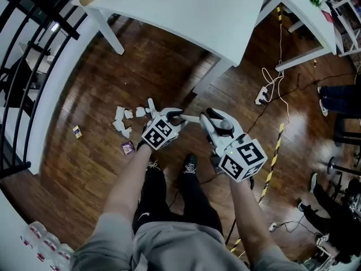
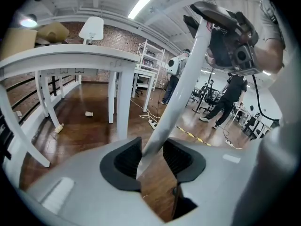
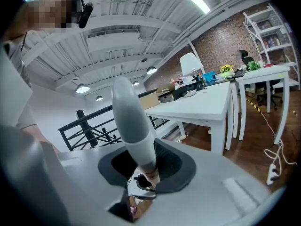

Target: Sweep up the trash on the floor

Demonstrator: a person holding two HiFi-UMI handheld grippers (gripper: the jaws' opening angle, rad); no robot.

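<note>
Nearest the head camera are the person's grey sleeves (image 1: 141,247) and bare forearms, stretched out over the dark wooden floor (image 1: 84,174). Each hand carries a set of tongs, and a white pole (image 1: 190,118) runs across from one set to the other. The left tongs (image 1: 172,117) and the right tongs (image 1: 207,117) are both clenched on it. The trash lies on the floor just to the left of the left tongs: a scatter of crumpled white paper (image 1: 121,122), a purple wrapper (image 1: 128,148) nearer the person's feet, and a small yellow packet (image 1: 76,131) further left, towards the black railing (image 1: 34,49). A white worktop (image 1: 186,10) stands beyond the paper, and a white power strip (image 1: 261,97) lies on the boards to the right.

From the left gripper view, the pole rises slantwise out of the dark pads (image 2: 127,159), which close round its lower part. It climbs to the right tongs at the upper right. A paper cup (image 2: 89,113) lies on its side under the worktop, and people stand at the far end of the room.

From the right gripper view, the pads (image 3: 171,166) grip the pole just below its rounded grey end (image 3: 129,121), which sticks up well clear of them. The railing and the worktop show behind.
</note>
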